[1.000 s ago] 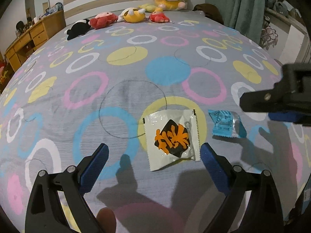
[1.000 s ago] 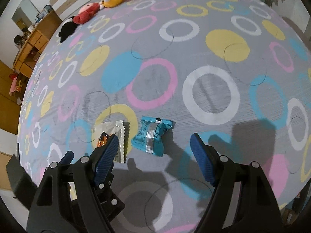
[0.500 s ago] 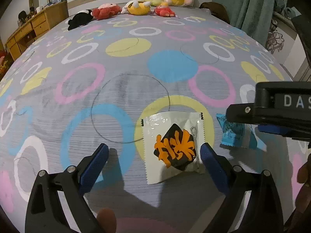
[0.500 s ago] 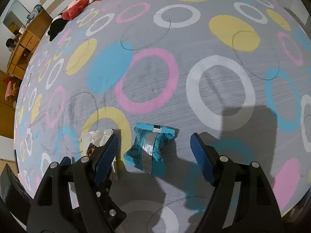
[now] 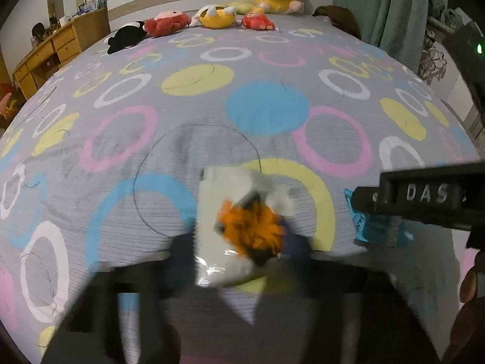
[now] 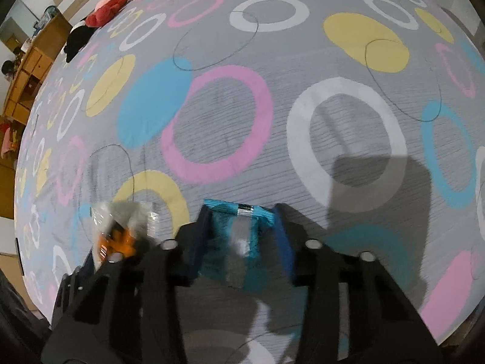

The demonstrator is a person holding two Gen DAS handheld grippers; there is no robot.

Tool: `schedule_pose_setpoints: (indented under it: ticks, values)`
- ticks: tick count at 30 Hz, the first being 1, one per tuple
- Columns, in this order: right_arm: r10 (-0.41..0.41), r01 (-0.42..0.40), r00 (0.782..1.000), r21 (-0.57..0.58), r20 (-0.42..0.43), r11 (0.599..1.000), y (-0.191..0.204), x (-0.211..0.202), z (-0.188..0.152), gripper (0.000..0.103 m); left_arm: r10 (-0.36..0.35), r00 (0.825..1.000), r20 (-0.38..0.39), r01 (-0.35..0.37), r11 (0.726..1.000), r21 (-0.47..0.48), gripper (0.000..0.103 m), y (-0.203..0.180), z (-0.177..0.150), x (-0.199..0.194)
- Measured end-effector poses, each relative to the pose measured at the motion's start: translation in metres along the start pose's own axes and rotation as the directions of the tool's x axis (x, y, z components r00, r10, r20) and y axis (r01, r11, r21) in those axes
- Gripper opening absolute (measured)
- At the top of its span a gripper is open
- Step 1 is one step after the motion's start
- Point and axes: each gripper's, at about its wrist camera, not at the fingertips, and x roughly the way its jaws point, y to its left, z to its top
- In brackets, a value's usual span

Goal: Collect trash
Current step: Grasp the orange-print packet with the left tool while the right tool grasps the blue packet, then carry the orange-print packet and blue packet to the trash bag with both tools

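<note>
On the circle-patterned bedspread (image 5: 121, 139) a white wrapper (image 5: 224, 212) with orange and black print sits crumpled between the blue pads of my left gripper (image 5: 241, 253). Its jaws are closing and blurred, and they press the wrapper's sides. In the right wrist view my right gripper (image 6: 241, 233) points steeply down. Its jaws are closing too, squeezing a blue and silver wrapper (image 6: 239, 242) against the bed. The white wrapper (image 6: 121, 227) shows to the left there. The blue wrapper (image 5: 369, 230) is partly hidden in the left wrist view behind the right tool's black housing.
Plush toys (image 5: 212, 18) line the headboard at the far end of the bed. A wooden dresser (image 5: 51, 54) stands far left and a green curtain (image 5: 388, 9) far right. A person's hand (image 5: 466, 285) shows at the lower right edge.
Both grippers have gone from wide open to closed around their wrappers. The white wrapper has crumpled and lifted at its edge. The right gripper has come down onto the blue wrapper.
</note>
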Motion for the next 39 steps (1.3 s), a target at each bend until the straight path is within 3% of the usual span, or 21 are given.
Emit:
schedule_pose_setpoints:
  ticks: [2, 9, 39]
  values:
    - [0.009, -0.009, 1.000, -0.002, 0.005, 1.000, 0.000, -0.004, 0.001, 0.023, -0.027, 1.000, -0.006, 0.026, 1.000, -0.011, 0.013, 0.002, 0.002, -0.003]
    - [0.017, -0.016, 0.999, -0.019, 0.028, 1.000, -0.003, -0.019, -0.001, 0.022, -0.054, 0.998, 0.038, 0.054, 0.999, 0.008, 0.013, -0.002, 0.002, -0.024]
    - [0.026, -0.017, 0.986, -0.057, 0.166, 0.998, -0.020, -0.107, -0.040, 0.022, 0.021, 0.994, 0.109, -0.034, 0.993, 0.116, 0.013, -0.027, -0.016, -0.083]
